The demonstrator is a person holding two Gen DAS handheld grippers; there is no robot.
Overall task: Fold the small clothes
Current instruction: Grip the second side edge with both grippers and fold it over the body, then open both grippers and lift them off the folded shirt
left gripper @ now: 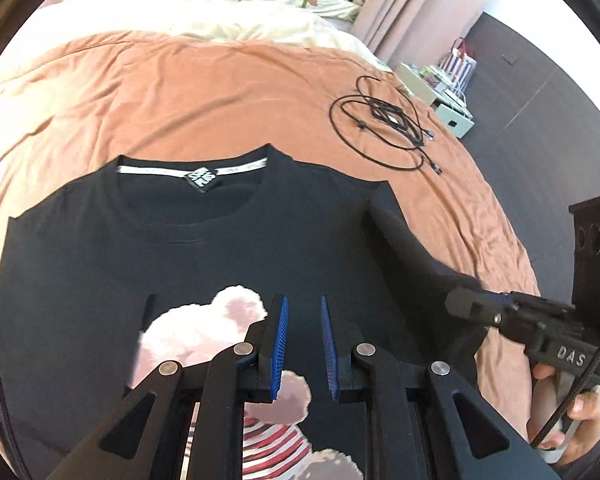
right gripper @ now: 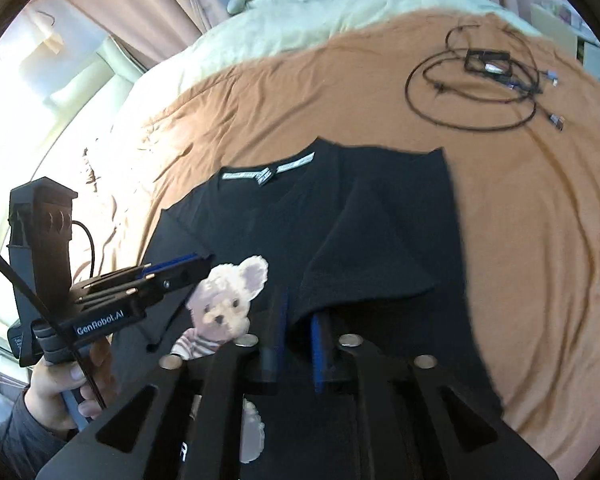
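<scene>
Black cotton T-shirt (left gripper: 220, 248) with a printed teddy bear (right gripper: 228, 300) on the chest: lies face up on the bed, neck and white collar tape (left gripper: 192, 169) pointing away, hem toward the person. It rests on a rust-orange bedspread (left gripper: 180, 92).

Right side panel with its short sleeve (right gripper: 364, 264) is raised off the bed and turned in toward the chest. It tents up to the right tool (right gripper: 298, 312). The flap's edge sits between that tool's jaws, which show a gap. Cannot tell whether the pads are pinching the cloth or it only hangs there.

Left tool (left gripper: 303, 304) hovers over the bear print, jaws slightly parted, nothing between them.

Step in hand, as I read it: laying the right side over the body, a first lengthwise fold. To do it well:
- carry the flap until the sleeve lies wholly on the chest and the new edge runs straight from shoulder to hem;
- lower it before letting go, so it does not spring back;
- the left tool could press the cloth near the fold line to stop the shirt sliding on the soft bedspread;
- smooth toward the hem, then match the fold on the left side.

Further out: loose coil of black cables (left gripper: 384, 128) lies on the bedspread, well apart from the shirt. Cream duvet (left gripper: 220, 12) bunched beyond.
</scene>
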